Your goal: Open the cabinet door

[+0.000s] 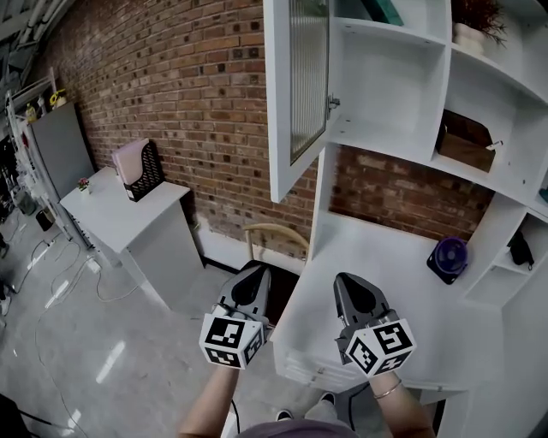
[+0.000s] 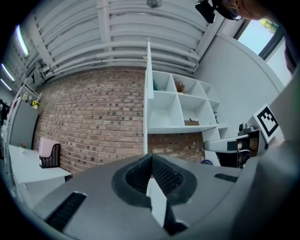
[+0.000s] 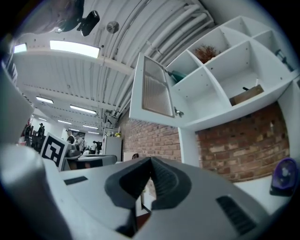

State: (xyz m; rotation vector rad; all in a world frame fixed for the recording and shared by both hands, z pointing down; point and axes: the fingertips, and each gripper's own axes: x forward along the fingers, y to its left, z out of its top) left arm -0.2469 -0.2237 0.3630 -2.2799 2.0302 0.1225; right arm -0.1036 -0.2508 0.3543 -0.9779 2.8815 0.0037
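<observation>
The white cabinet door [image 1: 298, 85] with a ribbed glass pane stands swung wide open to the left; its small knob [image 1: 333, 103] shows at the inner edge. The door is also seen edge-on [image 2: 147, 93] in the left gripper view and from below [image 3: 152, 91] in the right gripper view. Both grippers hang low, well below and apart from the door. My left gripper [image 1: 254, 278] is shut with nothing in it, over the floor beside the desk. The right gripper [image 1: 351, 287] is shut and empty too, over the white desk top [image 1: 377, 265].
The open shelving [image 1: 402, 77] holds a wooden box [image 1: 467, 147], a dried plant [image 1: 475, 21] and a teal thing. A purple object [image 1: 449, 257] sits on the desk at right. A wooden chair back [image 1: 274, 235] stands below the door. A white side table [image 1: 128, 210] with a black rack [image 1: 137, 168] stands at left.
</observation>
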